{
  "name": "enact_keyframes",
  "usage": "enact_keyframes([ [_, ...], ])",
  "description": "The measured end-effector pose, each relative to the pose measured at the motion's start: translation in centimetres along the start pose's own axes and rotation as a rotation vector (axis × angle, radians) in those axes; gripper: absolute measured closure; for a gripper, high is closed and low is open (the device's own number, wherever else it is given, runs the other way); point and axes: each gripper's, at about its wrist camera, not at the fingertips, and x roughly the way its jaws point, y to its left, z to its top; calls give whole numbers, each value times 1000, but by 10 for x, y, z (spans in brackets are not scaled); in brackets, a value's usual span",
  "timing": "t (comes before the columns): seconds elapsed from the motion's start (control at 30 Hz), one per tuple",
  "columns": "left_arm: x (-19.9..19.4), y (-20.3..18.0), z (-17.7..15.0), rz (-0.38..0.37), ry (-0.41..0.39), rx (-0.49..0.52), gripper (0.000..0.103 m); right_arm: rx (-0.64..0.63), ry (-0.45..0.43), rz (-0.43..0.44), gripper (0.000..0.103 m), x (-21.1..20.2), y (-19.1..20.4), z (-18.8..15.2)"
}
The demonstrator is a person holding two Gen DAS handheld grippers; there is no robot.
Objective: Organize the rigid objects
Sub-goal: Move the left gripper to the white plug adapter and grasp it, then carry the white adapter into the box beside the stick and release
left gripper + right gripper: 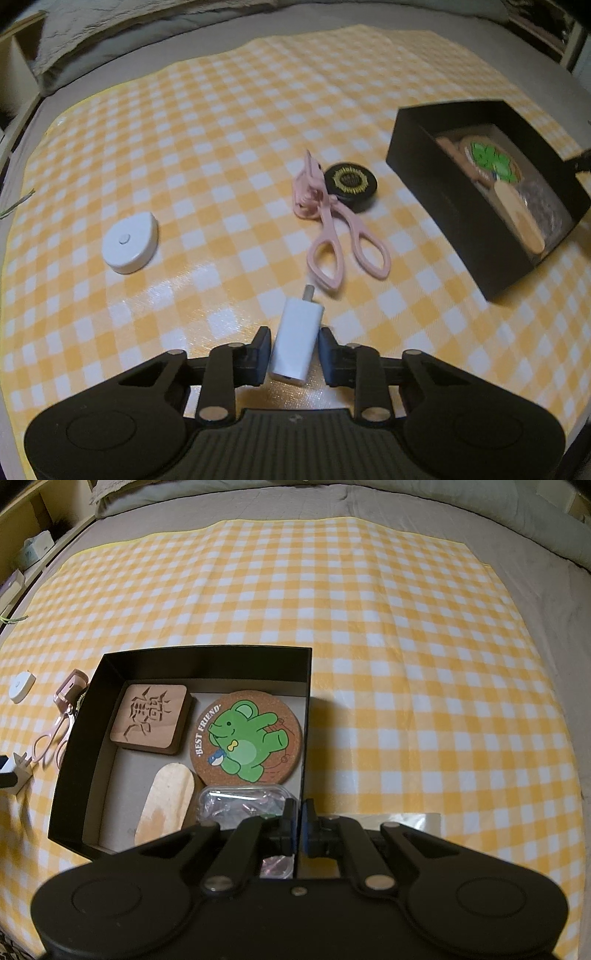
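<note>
A white charger plug (295,332) lies on the yellow checked cloth (221,147), prongs pointing away. My left gripper (294,345) is shut on it, one pad against each long side. My right gripper (298,823) is shut on the right wall of the open black box (74,768). Inside the box are a square wooden coaster (151,716), a round cork coaster with a green bear (245,734), an oval wooden piece (166,805) and a clear plastic case (240,801). In the left wrist view the box (443,192) stands to the right of the plug.
A pink eyelash curler (332,229) and a black round tin (351,181) lie just beyond the plug. A white rounded device (129,243) sits to the left. The cloth covers a bed, with a pillow (110,33) at the far edge and shelves (29,546) on the left.
</note>
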Motion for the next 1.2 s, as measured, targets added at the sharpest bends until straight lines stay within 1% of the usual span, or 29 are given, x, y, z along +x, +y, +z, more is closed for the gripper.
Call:
enact_keyframes([
  [0.07,2,0,0,-6,1,1,76,0,0,0,99,0,-1,1],
  [0.23,5,6,3,-29,-4,-42,77,-2,0,-1,99,1,-1,-1],
  [0.37,-1,20,5,-75,-41,-174,79,-2,0,-2,99,1,0,0],
  [0.43,-9,28,6,-99,-78,-260,79,-2,0,-2,99,1,-2,0],
  [0.53,-21,34,9,-142,-136,-359,79,-3,0,-4,99,1,0,0],
  [0.57,-27,35,11,-156,-159,-385,79,-3,0,-4,99,2,0,0],
  [0.63,-36,32,16,-180,-198,-402,79,-4,0,-5,99,2,0,0],
  [0.7,-46,23,24,-205,-236,-387,79,-6,1,-6,99,3,-1,0],
  [0.77,-53,11,31,-238,-258,-368,79,-7,1,-7,99,3,0,0],
  [0.93,-56,-32,52,-303,-269,-282,79,-6,1,-7,99,2,1,1],
  [1.07,-48,-71,67,-319,-240,-196,79,-7,0,-7,99,2,-1,1],
  [1.2,-34,-103,79,-298,-190,-110,79,-6,0,-6,99,2,2,0],
])
